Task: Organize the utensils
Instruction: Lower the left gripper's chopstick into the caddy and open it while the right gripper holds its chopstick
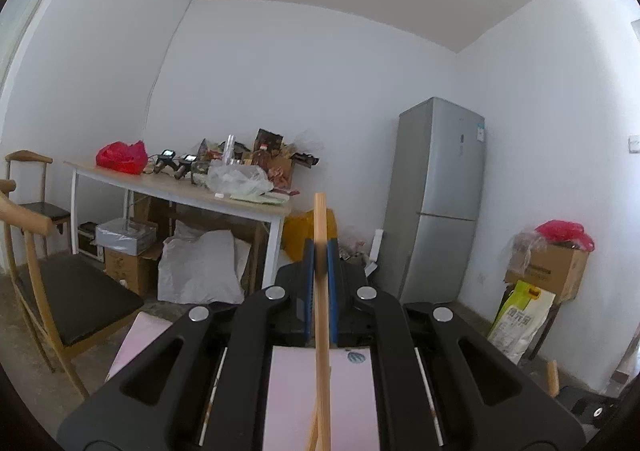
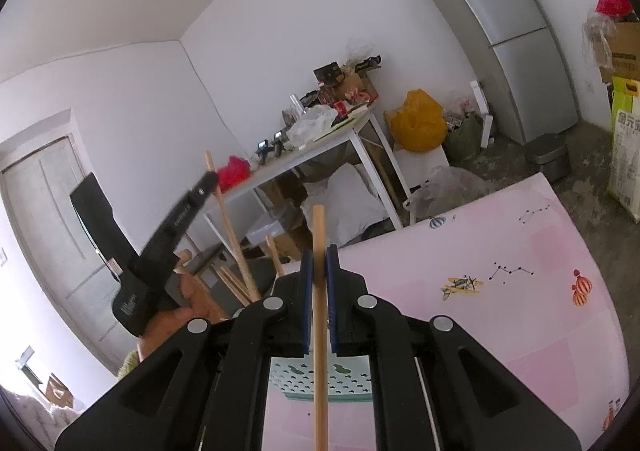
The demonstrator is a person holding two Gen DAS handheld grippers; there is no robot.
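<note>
Both tongs, left (image 1: 320, 263) and right (image 2: 319, 267), each clamped on an upright wooden stick (image 1: 321, 291) (image 2: 319, 311) between blue pads.

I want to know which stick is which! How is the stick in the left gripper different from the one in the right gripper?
The left gripper pinches two wooden chopsticks: a second one splays out low in its view. The right gripper pinches a single wooden chopstick. Below the left pair lies plain pink mat; below the right one sits a teal patterned tray. Both grippers are shut on upright wood between blue pads.
</note>
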